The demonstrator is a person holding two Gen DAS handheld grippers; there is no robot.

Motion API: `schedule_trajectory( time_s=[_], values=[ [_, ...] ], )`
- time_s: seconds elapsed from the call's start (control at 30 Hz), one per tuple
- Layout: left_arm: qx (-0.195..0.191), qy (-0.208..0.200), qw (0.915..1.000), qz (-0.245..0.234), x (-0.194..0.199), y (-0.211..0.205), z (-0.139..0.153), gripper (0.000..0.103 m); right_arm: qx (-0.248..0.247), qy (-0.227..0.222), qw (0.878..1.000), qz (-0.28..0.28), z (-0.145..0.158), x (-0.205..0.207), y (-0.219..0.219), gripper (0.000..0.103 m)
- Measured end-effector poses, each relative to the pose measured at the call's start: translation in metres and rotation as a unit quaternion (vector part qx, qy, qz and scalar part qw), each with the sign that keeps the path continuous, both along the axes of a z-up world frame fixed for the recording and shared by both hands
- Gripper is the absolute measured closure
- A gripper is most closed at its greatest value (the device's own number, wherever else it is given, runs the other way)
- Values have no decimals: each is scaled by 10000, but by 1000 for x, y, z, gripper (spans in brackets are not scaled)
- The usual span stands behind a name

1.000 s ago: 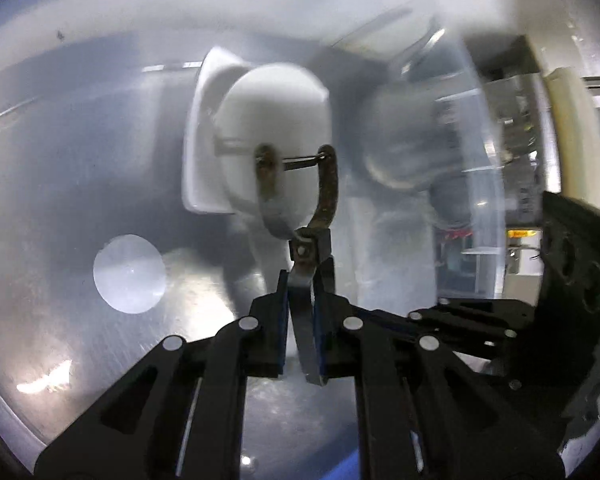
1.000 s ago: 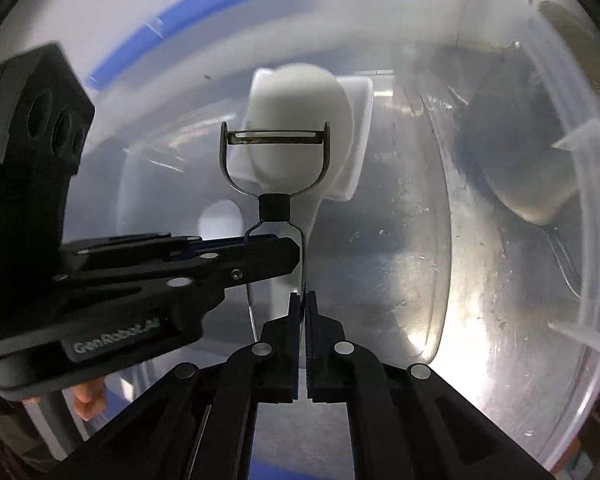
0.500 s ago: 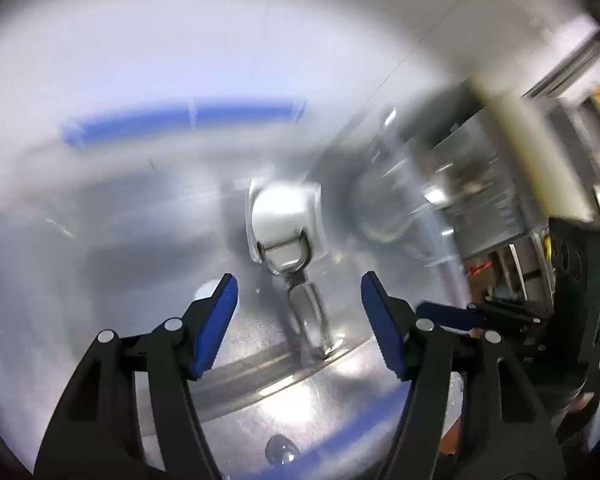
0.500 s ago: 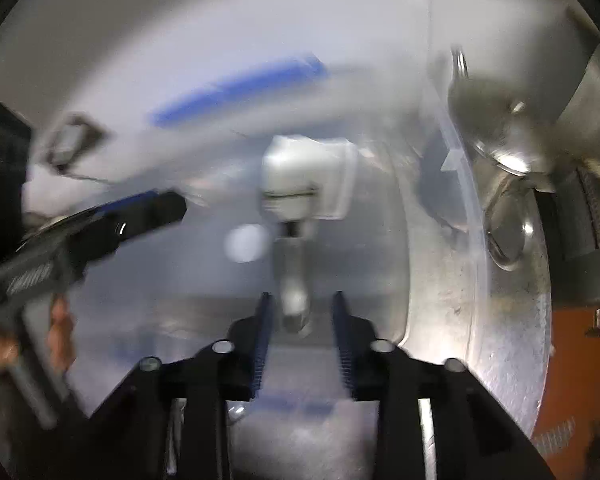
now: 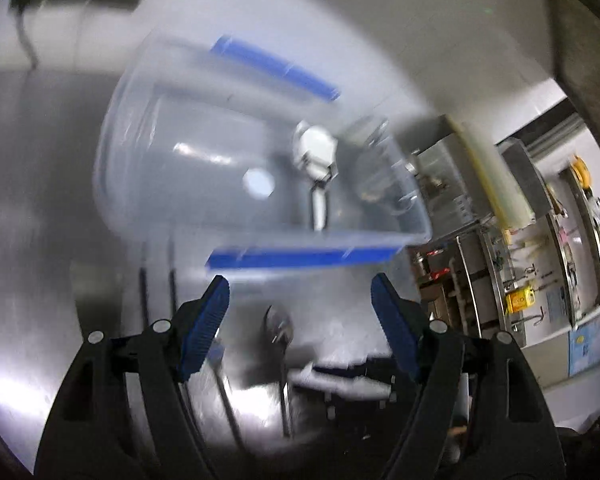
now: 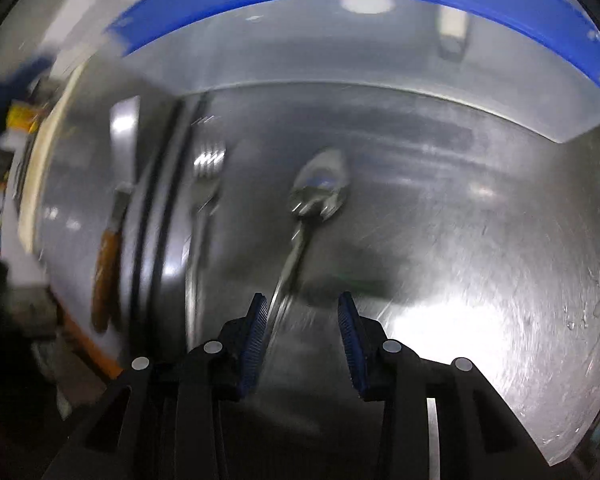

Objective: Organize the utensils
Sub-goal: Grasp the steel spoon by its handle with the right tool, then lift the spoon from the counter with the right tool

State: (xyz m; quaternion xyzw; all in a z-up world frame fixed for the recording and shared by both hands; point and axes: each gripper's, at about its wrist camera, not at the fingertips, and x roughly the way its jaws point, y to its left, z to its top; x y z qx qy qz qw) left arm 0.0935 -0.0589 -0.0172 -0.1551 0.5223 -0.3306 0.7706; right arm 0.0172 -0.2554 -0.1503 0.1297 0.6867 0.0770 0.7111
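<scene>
A clear plastic bin with blue handles [image 5: 148, 152] stands on the steel counter. Inside it lie a white spoon-like utensil [image 5: 315, 148] and the peeler, blurred. My left gripper [image 5: 300, 320] is open and empty, pulled back in front of the bin. My right gripper [image 6: 303, 320] is open and empty, low over the counter. A metal spoon [image 6: 320, 188] lies just ahead of it, its handle running between the jaws. A fork [image 6: 206, 184], two black chopsticks [image 6: 156, 208] and a wooden-handled knife [image 6: 106, 256] lie to the left. The bin wall [image 6: 340, 60] is behind them.
The steel counter [image 6: 480, 280] stretches to the right of the spoon. In the left wrist view a spoon [image 5: 278, 328] and chopsticks [image 5: 142, 300] lie before the bin. Shelving with tools [image 5: 540, 260] is at the right.
Both grippers let go of the peeler inside the bin, opened and pulled back out. The right gripper now points down at the spoon on the counter.
</scene>
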Motion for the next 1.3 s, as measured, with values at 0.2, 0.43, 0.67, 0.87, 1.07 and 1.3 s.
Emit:
schedule_trajectory(
  time_s=[0.2, 0.43, 0.67, 0.87, 1.07, 1.3],
  values=[
    [332, -7, 9994, 0, -22, 17, -28, 33, -270, -235, 9993, -83, -10, 16, 23, 68],
    [272, 112, 9965, -780, -47, 25, -54, 33, -442, -456, 9977, -253, -11, 38, 35, 94],
    [393, 378, 9859, -1583, -62, -10, -82, 33, 828, -73, 9910, -1052, -22, 31, -11, 95],
    [596, 490, 9728, -2183, -78, -56, -105, 33, 1760, 98, 9715, -1583, -26, 14, -35, 95],
    [1077, 532, 9611, -2488, -87, -90, -126, 33, 2014, 110, 9639, -1739, -23, 6, -43, 95],
    [1224, 509, 9531, -2721, -94, -108, -133, 65, 2291, 45, 9586, -1693, -12, -7, -62, 96]
  ],
)
